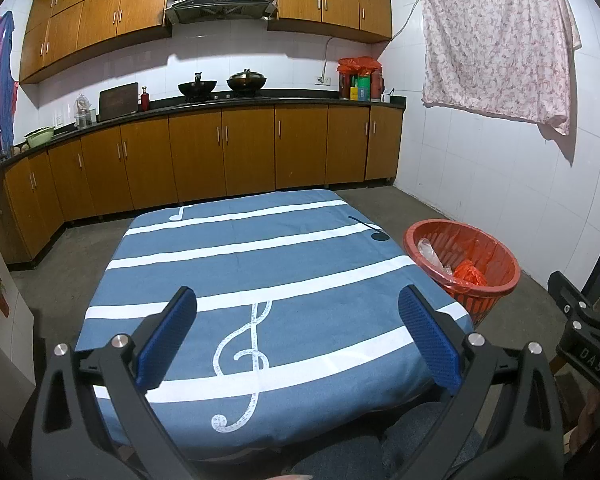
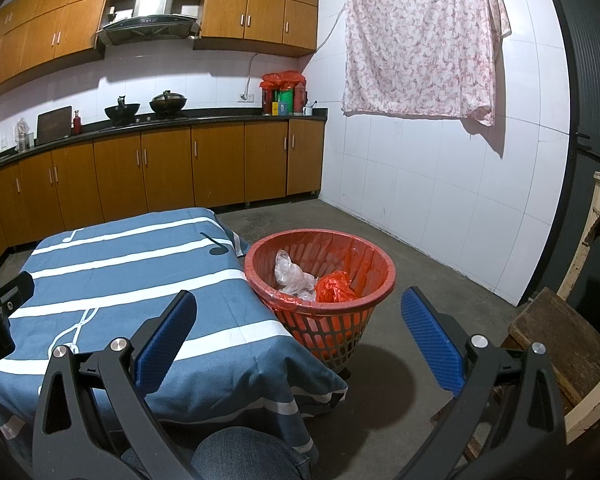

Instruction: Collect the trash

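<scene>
The trash sits in the red basket (image 2: 320,276), which stands on the concrete floor just beside the right-hand edge of the table: a crumpled clear plastic bag (image 2: 290,274) lies against a scrunched red plastic bag (image 2: 334,286), both resting on the red liner (image 2: 352,256) that is folded over the basket's rim. In the left wrist view the same basket (image 1: 462,258) shows past the table's corner with the two bags inside it. The table itself is covered by a blue cloth with white stripes and music notes (image 1: 260,272), and no scrap, wrapper or bag is visible on it in either view (the near edge is partly hidden behind the gripper frames, so a small piece there could escape notice). The floor (image 2: 400,224) around the basket also looks bare. The left gripper (image 1: 296,336) hangs over the near part of the cloth with its blue pads spread wide and nothing between them; the right gripper (image 2: 300,334) is likewise wide open and empty, held above the table corner and the basket. Judging from this, the collecting looks essentially finished: everything that reads as rubbish is already in the basket, and what may remain is at most a check of the hidden near edge, or perhaps gathering the liner, though nothing here demands it.
</scene>
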Demonstrator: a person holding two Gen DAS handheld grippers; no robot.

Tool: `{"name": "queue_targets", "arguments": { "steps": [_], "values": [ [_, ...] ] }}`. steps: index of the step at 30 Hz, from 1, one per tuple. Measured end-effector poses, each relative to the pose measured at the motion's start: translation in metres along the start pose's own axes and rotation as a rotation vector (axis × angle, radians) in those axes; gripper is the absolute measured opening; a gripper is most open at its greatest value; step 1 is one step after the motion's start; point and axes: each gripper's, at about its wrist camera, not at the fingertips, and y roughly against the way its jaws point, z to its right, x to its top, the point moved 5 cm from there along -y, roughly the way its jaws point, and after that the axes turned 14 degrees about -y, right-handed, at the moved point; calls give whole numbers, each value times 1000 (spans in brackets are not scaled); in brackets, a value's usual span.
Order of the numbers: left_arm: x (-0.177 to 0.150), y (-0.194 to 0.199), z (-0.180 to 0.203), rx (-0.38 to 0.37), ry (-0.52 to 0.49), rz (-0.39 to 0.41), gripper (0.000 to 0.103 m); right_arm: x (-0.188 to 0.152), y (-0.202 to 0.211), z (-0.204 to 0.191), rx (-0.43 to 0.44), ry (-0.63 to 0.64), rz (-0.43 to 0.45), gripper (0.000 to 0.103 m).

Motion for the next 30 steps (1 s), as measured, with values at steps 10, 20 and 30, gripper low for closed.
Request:
{"name": "queue_targets", "arguments": {
  "steps": [10,20,30],
  "values": [
    [-1,0,0,1,0,-2,99,0,0,1,0,0,-1,101],
    [-10,1,-1,5,3,-7,99,-1,0,1,0,0,-2,101],
    [-13,-2,1,-5,12,-16,99,1,0,1,0,1,-2,101]
  ]
}}
